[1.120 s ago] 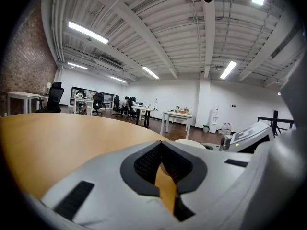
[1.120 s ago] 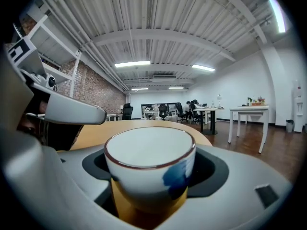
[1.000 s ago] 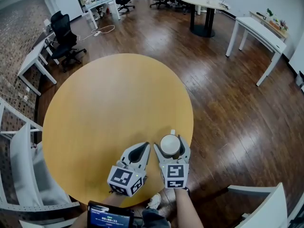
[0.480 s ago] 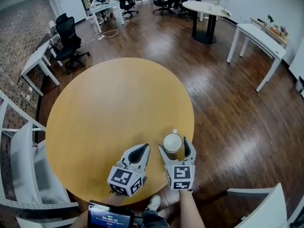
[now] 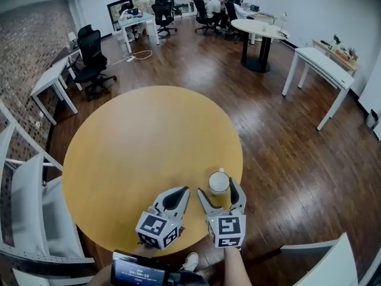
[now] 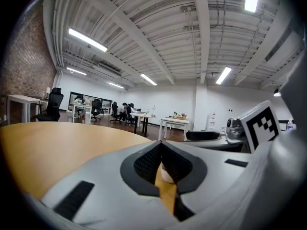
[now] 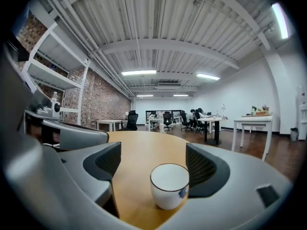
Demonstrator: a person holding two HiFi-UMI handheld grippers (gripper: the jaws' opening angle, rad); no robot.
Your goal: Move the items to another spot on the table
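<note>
**Cup framed by the right gripper, not yet held**

The white cup (image 7: 169, 185) stands upright on the round table (image 5: 137, 142), close to the table's near right edge; the right gripper (image 5: 218, 189) has its fingers spread on either side of it, with clear air between each pad and the cup wall; the cup sits a little nearer the right finger than the left. The left gripper (image 5: 178, 193) lies just beside it, fingers drawn almost together with only a thin slit between them and nothing pinched.

Judged from this, the grasp is the risky part; because the cup is off-centre, one finger would likely meet it first and push it sideways rather than clamp it; with the table edge so near, a shove or a tip could send it to the wooden floor. The glazed wall looks slick, so a light squeeze may let it slip on lifting; a bump from the neighbouring left gripper could also knock it.
</note>
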